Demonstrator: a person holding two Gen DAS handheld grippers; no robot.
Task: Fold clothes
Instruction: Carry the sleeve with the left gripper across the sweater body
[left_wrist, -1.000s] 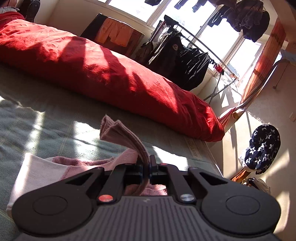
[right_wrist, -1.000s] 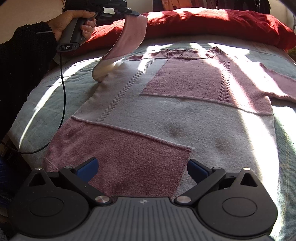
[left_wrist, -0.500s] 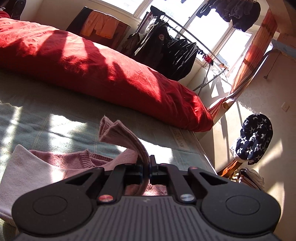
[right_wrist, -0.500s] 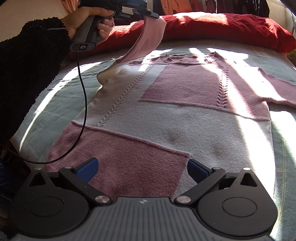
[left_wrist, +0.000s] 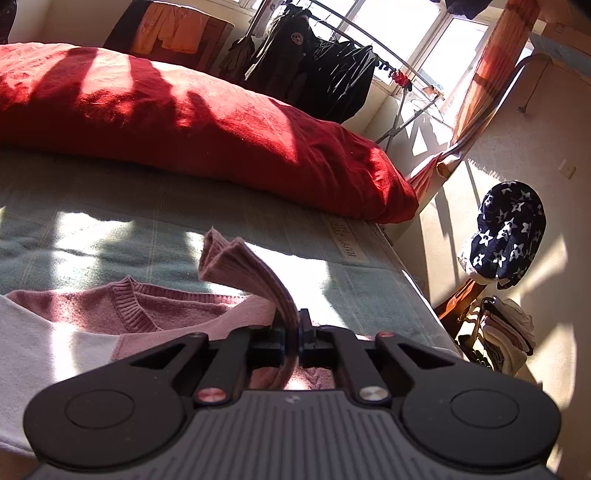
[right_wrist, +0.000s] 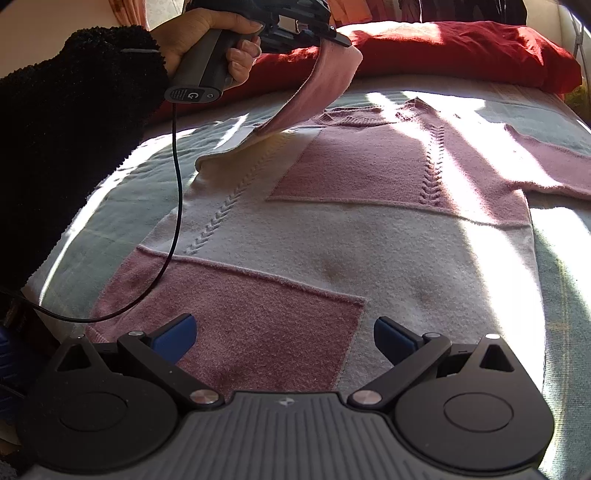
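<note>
A pink and white knitted sweater (right_wrist: 332, 229) lies flat on the bed, neck toward the red pillow. My left gripper (left_wrist: 293, 334) is shut on the cuff of its left sleeve (left_wrist: 236, 266). In the right wrist view that sleeve (right_wrist: 317, 88) hangs lifted from the left gripper (right_wrist: 332, 35), held by a hand in a black sleeve, above the sweater's shoulder. The other sleeve (right_wrist: 546, 162) lies spread to the right. My right gripper (right_wrist: 284, 338) stands open just over the sweater's hem, nothing between its blue pads (right_wrist: 175, 334).
A long red pillow (left_wrist: 192, 122) lies along the far side of the pale green bedspread (left_wrist: 110, 221). A drying rack with dark clothes (left_wrist: 321, 66) stands by the window. A star-patterned item (left_wrist: 506, 232) and a stack of folded laundry (left_wrist: 506, 336) are beside the bed. A black cable (right_wrist: 173, 206) hangs from the left gripper's handle.
My left gripper has carried the sleeve cuff rightward over the sweater's shoulder toward the neckline. The right gripper has stayed still and open.
</note>
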